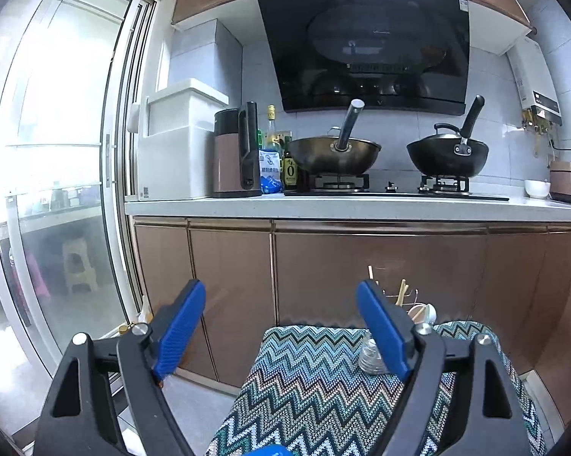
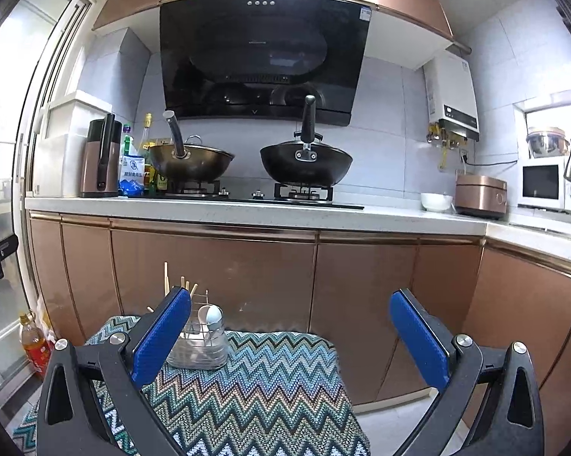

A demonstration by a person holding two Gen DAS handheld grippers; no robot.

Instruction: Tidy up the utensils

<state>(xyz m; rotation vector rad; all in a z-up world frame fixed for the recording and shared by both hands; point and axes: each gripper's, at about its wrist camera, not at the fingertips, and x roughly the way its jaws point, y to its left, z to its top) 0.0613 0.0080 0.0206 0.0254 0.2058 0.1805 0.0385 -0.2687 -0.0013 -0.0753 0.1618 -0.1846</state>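
Left claw (image 1: 281,307): spread, nothing between ribbed blue pads.
Right claw (image 2: 291,317): spread, empty.
Utensil holder (image 2: 198,345): wire rack (chopsticks upright).
Cloth (image 2: 255,380): knitted zigzag.

Copper-fronted cabinets (image 2: 365,304) under a white countertop (image 2: 247,211), bright glass door (image 1: 57,133) alongside

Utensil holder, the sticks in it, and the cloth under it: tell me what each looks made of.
Utensil holder: thin metal wire over a clear base, probably plastic or glass; it shines and shows through.
Sticks: pale and matte, likely bamboo or wood chopsticks.
Cloth: woven or knitted fabric, matte, with a zigzag stitch texture.
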